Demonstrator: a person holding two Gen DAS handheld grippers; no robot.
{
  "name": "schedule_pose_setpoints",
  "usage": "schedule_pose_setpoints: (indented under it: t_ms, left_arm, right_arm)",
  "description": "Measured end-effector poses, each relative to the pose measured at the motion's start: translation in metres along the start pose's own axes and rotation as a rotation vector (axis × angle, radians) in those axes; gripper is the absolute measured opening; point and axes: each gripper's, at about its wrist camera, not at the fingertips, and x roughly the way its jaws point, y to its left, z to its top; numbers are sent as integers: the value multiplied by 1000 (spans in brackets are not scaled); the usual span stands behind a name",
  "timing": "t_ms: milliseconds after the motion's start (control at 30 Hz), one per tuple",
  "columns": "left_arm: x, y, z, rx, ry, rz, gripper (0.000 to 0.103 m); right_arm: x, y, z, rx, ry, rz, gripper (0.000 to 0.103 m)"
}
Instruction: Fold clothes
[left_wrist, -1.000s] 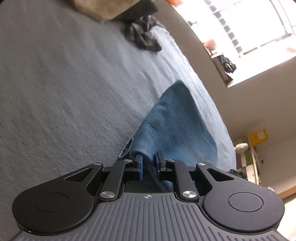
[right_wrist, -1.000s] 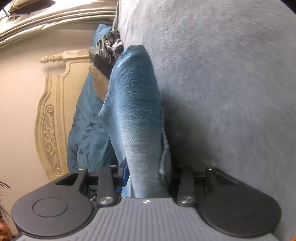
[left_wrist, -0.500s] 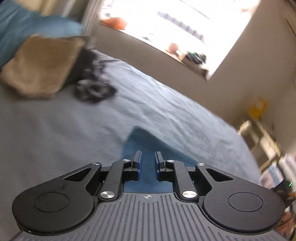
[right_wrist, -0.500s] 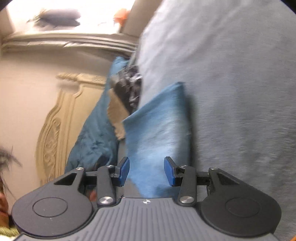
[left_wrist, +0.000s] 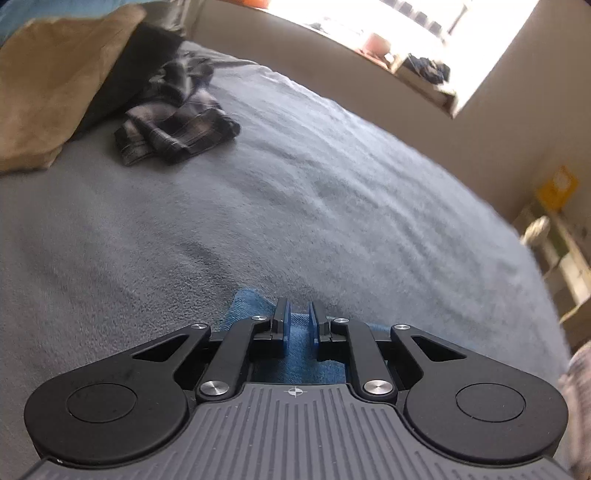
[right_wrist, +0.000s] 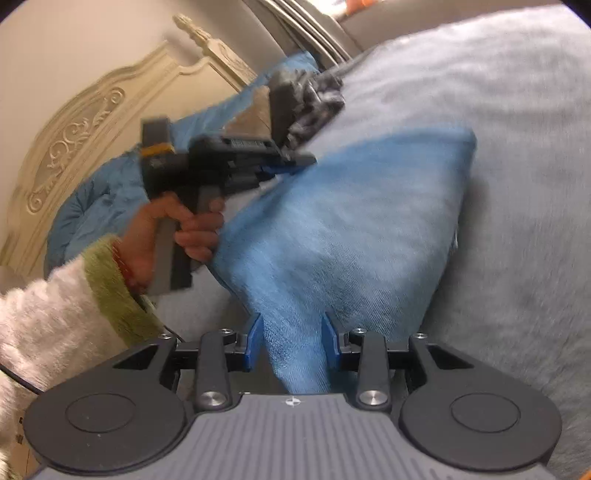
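Note:
A blue cloth (right_wrist: 351, 229) is stretched over the grey bed cover (right_wrist: 517, 221), its far corner resting on the bed. In the right wrist view a hand (right_wrist: 177, 229) holds my left gripper (right_wrist: 295, 164), shut on the cloth's upper left edge. My right gripper (right_wrist: 291, 319) has a gathered corner of the cloth between its jaws. Those jaws are closing, and both pads touch the fabric at the tips. The left wrist view shows my left gripper (left_wrist: 298, 306) with its pads close together over a bit of blue cloth (left_wrist: 240, 306).
A crumpled dark plaid garment (left_wrist: 177, 114) lies at the bed's far end beside a tan pillow (left_wrist: 48, 81). A blue quilt (right_wrist: 92, 203) and a carved cream headboard (right_wrist: 74, 140) stand to the left. Beyond the bed are a bright window ledge (left_wrist: 406, 62) and shelves (left_wrist: 554, 258).
Both views have rolled towards upright. The cloth now spreads between the two grippers, and the left gripper and its hand have come into the right view. The right jaws have narrowed on the cloth.

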Motion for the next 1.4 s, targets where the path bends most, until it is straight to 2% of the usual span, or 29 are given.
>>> schedule_pose_setpoints:
  t_ms: [100,167,200,267,333,367,467,633,767,933,1100,1167,1200,1267,1333,1400]
  left_arm:
    - [-6,15,-4,-75,-29,-46,13]
    - [-8,26,-7,-129,-46,-82,13]
    - [-10,30,-7,-162,-55,-85,13]
    - [-16,31,-2,-203,-79,-68,13]
    - [-33,27,-1,-188,-123,-10,17]
    - [-45,24,-1,-157,-145,24,19]
    - [-81,10,-17,-40,-164,37,20]
    - [-126,-20,-71,170,-118,21,21]
    - [-141,-44,-113,303,-70,-3,23]
    - [-135,-62,-142,376,-35,-32,23]
    - [-128,-77,-161,492,-25,-14,23]
    - [-125,-81,-167,523,-17,-9,23]
    - [-124,-83,-171,536,-13,-7,23]
    - [-124,-87,-176,556,-7,-6,23]
    - [-122,-92,-181,575,1,-10,23]
    - [-119,-96,-186,601,7,-11,23]
  right_arm:
    - [-14,0,5,-34,-55,14,38]
    - [-4,-12,4,0,-13,-40,35]
    - [1,-19,3,45,-8,-34,34]
    - [2,-29,3,137,-16,-4,34]
    - [-13,-31,4,185,-58,17,35]
    - [-21,-31,3,193,-71,6,36]
    - [-45,-32,-3,213,-100,-27,36]
    - [-72,-24,-25,192,-67,-72,36]
    - [-79,-7,-37,148,-54,-93,36]
    - [-76,27,-39,-27,-72,-141,36]
    - [-51,52,-37,-263,-10,-221,35]
    - [-43,55,-40,-312,8,-261,35]
    - [-40,56,-42,-335,17,-281,33]
    - [-41,53,-41,-303,0,-273,23]
    - [-45,45,-39,-240,-32,-267,12]
    - [-48,37,-36,-170,-63,-247,8]
